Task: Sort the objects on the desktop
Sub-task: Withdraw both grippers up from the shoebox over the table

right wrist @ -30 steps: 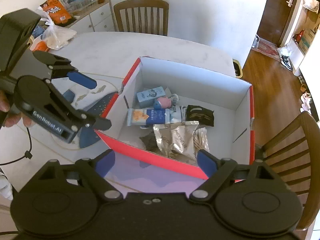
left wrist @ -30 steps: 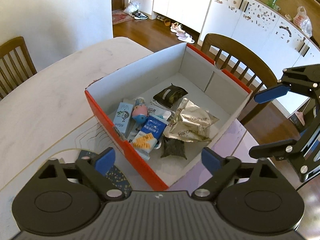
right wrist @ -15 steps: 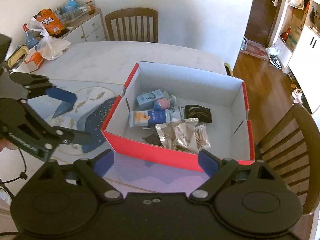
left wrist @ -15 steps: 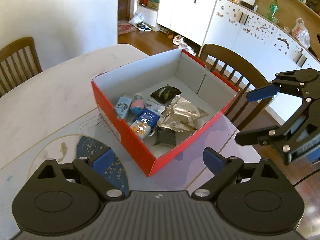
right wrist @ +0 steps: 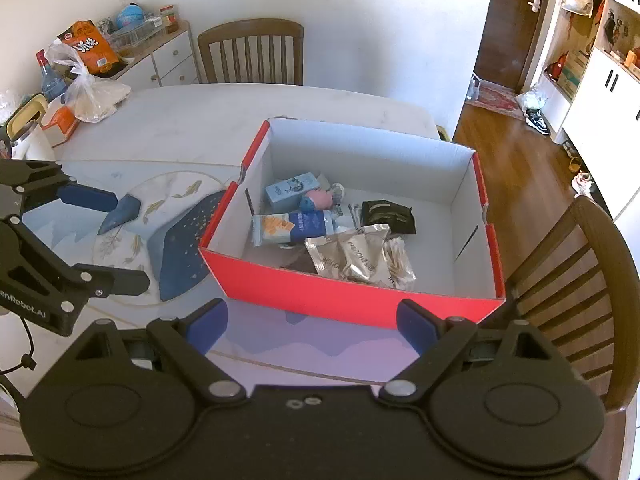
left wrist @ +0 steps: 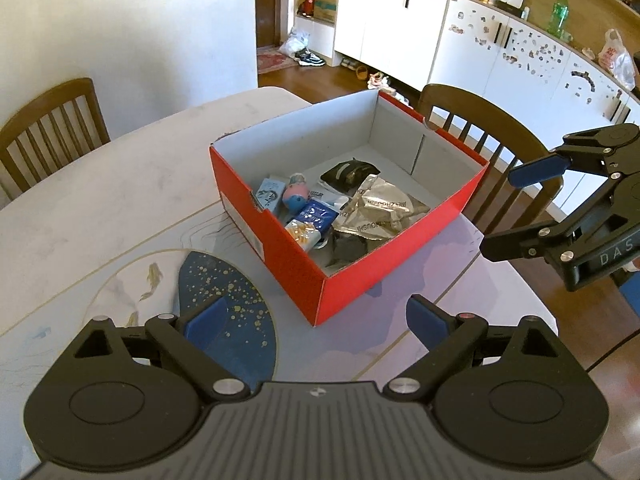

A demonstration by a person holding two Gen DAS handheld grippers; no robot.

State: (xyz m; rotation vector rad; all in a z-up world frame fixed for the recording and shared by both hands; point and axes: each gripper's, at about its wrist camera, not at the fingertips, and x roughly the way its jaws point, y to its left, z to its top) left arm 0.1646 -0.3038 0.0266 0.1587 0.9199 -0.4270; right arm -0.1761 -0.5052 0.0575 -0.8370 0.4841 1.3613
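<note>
Both grippers are just hanging above the table (left wrist: 120, 184), jaws spread wide, nothing in either. The left gripper (left wrist: 316, 320) sits on the near side of the red box (left wrist: 280, 248), and the right gripper (right wrist: 312, 320) is near the box's long red wall, with a chair (right wrist: 572, 280) off to its right. Everything's in the box: silver packets (right wrist: 352, 256), a blue snack pack (right wrist: 292, 226), a black pouch (right wrist: 388, 216), a small blue carton (right wrist: 290, 192) and a pink toy (right wrist: 320, 200). A patterned mat (right wrist: 168, 232) lies under the box's left end.
</note>
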